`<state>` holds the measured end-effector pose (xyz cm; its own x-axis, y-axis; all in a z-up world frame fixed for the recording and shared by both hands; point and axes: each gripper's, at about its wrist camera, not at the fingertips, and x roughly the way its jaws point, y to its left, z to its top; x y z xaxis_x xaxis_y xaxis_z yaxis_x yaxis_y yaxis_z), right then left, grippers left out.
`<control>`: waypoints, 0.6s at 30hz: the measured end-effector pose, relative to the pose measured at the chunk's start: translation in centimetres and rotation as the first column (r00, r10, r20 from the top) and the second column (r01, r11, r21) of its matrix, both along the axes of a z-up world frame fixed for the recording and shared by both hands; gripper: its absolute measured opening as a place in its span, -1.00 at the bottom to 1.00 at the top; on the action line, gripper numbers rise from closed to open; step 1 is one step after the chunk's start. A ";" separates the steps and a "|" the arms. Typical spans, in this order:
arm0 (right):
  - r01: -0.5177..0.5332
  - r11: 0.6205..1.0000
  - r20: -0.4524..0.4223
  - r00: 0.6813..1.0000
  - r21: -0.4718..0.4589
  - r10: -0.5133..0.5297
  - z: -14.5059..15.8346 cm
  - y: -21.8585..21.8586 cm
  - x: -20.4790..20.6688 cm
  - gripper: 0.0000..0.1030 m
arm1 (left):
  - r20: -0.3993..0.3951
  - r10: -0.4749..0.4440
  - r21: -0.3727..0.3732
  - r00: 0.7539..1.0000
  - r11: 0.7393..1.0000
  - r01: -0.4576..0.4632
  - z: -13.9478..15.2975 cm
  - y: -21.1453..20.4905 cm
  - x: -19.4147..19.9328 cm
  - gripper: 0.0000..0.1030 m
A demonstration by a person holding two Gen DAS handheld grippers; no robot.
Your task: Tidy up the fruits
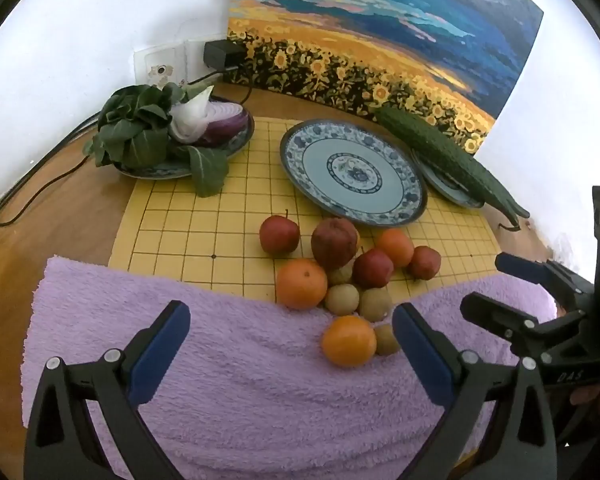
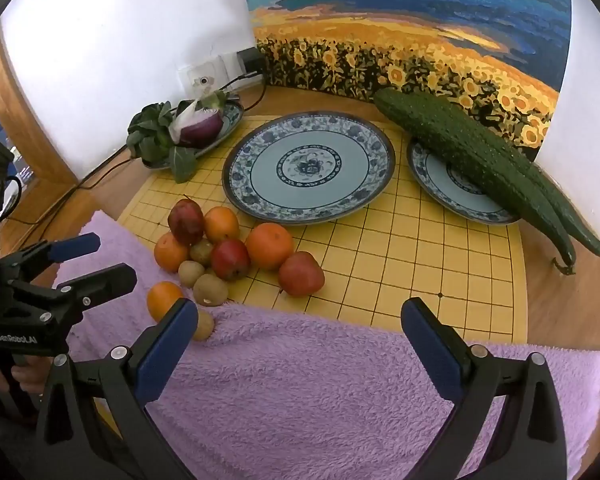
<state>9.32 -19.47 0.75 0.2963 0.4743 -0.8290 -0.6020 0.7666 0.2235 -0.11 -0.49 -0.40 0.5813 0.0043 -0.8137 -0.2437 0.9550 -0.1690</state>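
Note:
A heap of fruit lies where the yellow grid mat (image 1: 204, 216) meets the purple towel (image 1: 228, 360): red apples (image 1: 279, 234), oranges (image 1: 301, 283) and small brownish kiwis (image 1: 342, 298). One orange (image 1: 349, 341) rests alone on the towel. Behind the heap stands an empty blue-patterned plate (image 1: 320, 140) (image 2: 256, 148). My left gripper (image 1: 290, 322) hovers open over the towel, just short of the fruit. My right gripper (image 2: 300, 320) also stands open above the towel, the fruit heap (image 2: 230, 258) to its left. Neither holds anything.
A plate (image 1: 160, 170) at the back left bears leafy greens (image 1: 134, 128) and a cut red onion (image 1: 220, 122). Two cucumbers (image 2: 472, 160) lie across a smaller plate (image 2: 432, 178) at the right. A sunflower painting (image 2: 400, 40) leans on the white wall; cables (image 1: 40, 184) run along the left.

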 end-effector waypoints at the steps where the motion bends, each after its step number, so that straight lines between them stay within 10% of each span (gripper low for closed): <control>1: 0.000 1.000 0.001 1.000 0.000 0.000 0.0 0.0 0.0 1.00 | -0.002 -0.003 -0.001 1.000 1.000 0.003 0.0 0.1 0.0 1.00; 18: 0.000 1.000 -0.002 1.000 -0.005 0.000 -0.1 0.0 0.1 1.00 | -0.011 -0.005 -0.001 1.000 1.000 0.005 -0.1 -0.4 -0.1 1.00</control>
